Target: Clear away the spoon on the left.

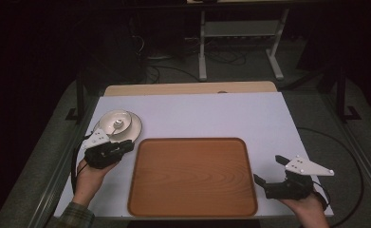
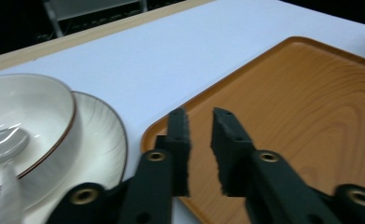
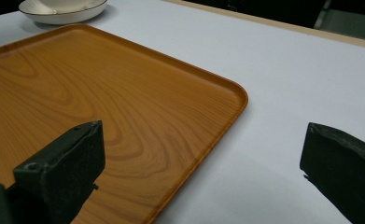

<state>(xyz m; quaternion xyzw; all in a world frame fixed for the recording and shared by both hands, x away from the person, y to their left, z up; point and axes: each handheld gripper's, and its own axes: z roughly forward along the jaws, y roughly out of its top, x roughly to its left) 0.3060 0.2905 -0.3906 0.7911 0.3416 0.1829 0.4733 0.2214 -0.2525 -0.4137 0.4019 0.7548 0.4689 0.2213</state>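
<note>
Bowl [image 1: 116, 124] with spoon [image 1: 117, 125], on plate [image 1: 132, 128], beside tray [image 1: 192, 176]: stacked for carrying. Left gripper [image 1: 125, 147] nearly closed, empty, near plate. Right gripper [image 1: 268, 171] wide apart, idle.

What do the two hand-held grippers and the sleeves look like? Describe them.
Both the left gripper and right gripper are black, two-jawed, each topped by a grey three-cornered plate and trailing a black cable. Their jaw pads look rough-edged. The left arm wears a plaid sleeve.
</note>
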